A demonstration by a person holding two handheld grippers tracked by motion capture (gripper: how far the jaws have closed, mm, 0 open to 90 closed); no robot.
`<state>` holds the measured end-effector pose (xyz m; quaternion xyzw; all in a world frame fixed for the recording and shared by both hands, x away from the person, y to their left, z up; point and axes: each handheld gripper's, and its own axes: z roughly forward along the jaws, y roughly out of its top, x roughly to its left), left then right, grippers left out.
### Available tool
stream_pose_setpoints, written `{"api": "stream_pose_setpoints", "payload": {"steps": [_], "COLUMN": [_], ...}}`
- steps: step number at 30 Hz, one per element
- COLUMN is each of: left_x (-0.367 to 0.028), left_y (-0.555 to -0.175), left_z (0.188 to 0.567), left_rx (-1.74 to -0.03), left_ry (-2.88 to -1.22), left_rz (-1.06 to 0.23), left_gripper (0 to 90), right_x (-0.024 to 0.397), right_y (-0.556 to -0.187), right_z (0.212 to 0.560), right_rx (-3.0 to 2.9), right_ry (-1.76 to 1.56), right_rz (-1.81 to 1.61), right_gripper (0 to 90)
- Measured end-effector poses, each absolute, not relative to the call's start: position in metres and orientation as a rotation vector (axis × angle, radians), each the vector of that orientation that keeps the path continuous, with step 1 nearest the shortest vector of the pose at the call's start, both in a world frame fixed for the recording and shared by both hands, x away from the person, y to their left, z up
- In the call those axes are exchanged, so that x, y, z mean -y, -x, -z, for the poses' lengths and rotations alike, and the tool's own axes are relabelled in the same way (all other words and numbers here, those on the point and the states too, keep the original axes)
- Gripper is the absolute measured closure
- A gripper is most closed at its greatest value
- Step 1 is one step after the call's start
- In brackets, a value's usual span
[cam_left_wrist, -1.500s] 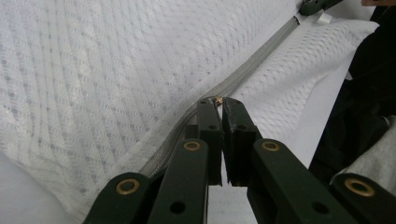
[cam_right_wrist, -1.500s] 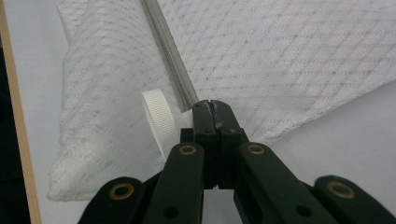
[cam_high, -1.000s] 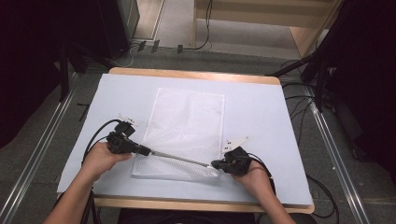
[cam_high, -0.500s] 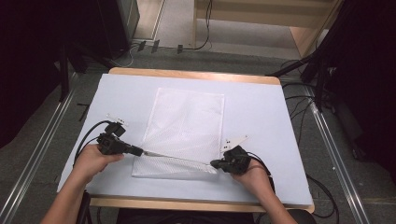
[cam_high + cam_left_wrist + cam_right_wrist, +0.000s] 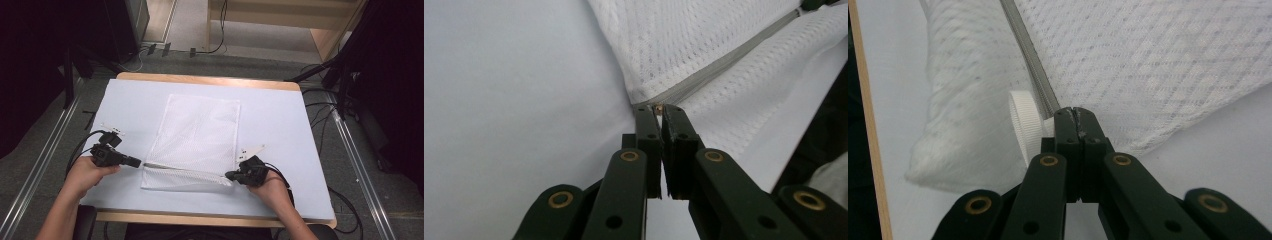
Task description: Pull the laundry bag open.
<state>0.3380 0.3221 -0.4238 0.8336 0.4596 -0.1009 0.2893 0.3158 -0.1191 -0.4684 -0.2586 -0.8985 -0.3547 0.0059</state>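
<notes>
White mesh bag [image 5: 200, 137] lay flat mid-counter [image 5: 280, 115]; the left tongs [image 5: 141, 163] pinched its zipper pull [image 5: 657, 106] at the left edge, the right tongs [image 5: 227, 175] clamped the zipper's far end

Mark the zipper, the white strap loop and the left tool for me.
zipper [image 5: 719, 65], left gripper view, on the grey tape mid-length.
white strap loop [image 5: 1024, 125], right gripper view, on its ribbed outer face.
left tool [image 5: 659, 107], left gripper view, between its tips at the zipper's end.
</notes>
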Motion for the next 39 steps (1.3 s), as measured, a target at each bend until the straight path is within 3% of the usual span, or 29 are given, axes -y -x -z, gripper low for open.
{"api": "stream_pose_setpoints", "payload": {"steps": [12, 26, 34, 39], "left_x": [-0.315, -0.302, -0.300, -0.302], "left_y": [-0.337, -0.336, -0.332, -0.331], "left_z": [0.428, 0.432, 0.433, 0.427], "left_rx": [-1.180, -1.141, -1.117, -1.059], "left_ry": [-2.211, -2.245, -2.248, -2.210], "left_rz": [0.325, 0.376, 0.388, 0.323], "left_gripper": [87.3, 86.9, 86.3, 72.7], "right_x": [0.128, 0.138, 0.136, 0.136], "right_y": [-0.323, -0.338, -0.348, -0.349], "right_z": [0.458, 0.460, 0.462, 0.460], "right_rx": [2.752, 2.779, 2.784, 2.774], "right_ry": [0.891, 1.100, 1.148, 1.155], "right_rz": [1.207, 1.250, 1.262, 1.284], "right_gripper": [87.3, 67.1, 66.3, 65.6]}}
